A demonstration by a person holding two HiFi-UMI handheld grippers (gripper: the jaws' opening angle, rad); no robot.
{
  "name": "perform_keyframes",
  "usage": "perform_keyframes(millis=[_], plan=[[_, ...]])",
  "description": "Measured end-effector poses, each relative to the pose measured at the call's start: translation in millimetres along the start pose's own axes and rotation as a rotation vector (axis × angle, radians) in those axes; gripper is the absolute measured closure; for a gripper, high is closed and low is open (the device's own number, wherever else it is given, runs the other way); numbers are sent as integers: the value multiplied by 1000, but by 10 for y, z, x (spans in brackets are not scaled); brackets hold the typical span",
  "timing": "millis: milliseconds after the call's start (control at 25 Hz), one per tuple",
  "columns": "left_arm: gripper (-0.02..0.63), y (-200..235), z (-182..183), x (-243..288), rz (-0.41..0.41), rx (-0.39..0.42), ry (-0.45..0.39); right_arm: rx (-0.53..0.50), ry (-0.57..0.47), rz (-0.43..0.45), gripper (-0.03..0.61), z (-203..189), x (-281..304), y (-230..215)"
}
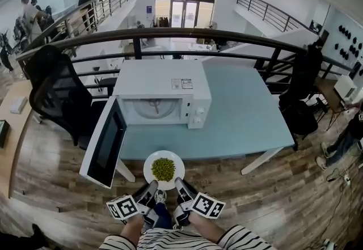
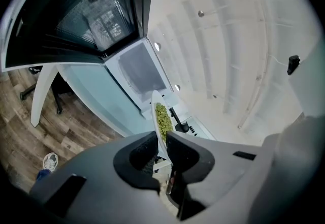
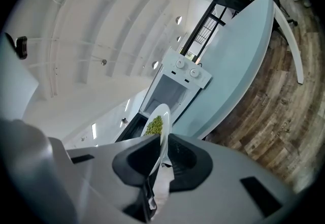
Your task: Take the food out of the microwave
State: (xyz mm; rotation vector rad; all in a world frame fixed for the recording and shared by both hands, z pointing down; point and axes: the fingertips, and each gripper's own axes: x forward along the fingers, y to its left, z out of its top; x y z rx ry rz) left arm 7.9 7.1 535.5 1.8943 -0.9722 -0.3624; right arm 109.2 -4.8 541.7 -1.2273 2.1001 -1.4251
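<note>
A white plate [image 1: 164, 170] heaped with green peas [image 1: 163, 169] hangs in the air just off the table's near edge, in front of the microwave [image 1: 161, 94]. My left gripper [image 1: 152, 189] is shut on the plate's near left rim and my right gripper [image 1: 180, 185] is shut on its near right rim. In the left gripper view the plate [image 2: 159, 125] stands edge-on between the jaws; the right gripper view shows the plate [image 3: 163, 131] the same way. The microwave door [image 1: 105, 144] hangs wide open to the left and the oven cavity [image 1: 154, 110] holds only its turntable.
The microwave stands on a pale blue table [image 1: 244, 113]. A black office chair [image 1: 57, 93] is at the left, close to the open door. A dark railing [image 1: 170, 33] runs behind the table. Wooden floor lies underfoot, and people stand at the far left and right.
</note>
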Motion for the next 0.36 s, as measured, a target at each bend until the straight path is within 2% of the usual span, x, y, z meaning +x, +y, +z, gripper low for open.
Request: perform_keyframes(millis=[360], plan=[[551, -26, -36, -47, 2, -13, -2, -7, 2, 2, 517, -20, -49, 26]])
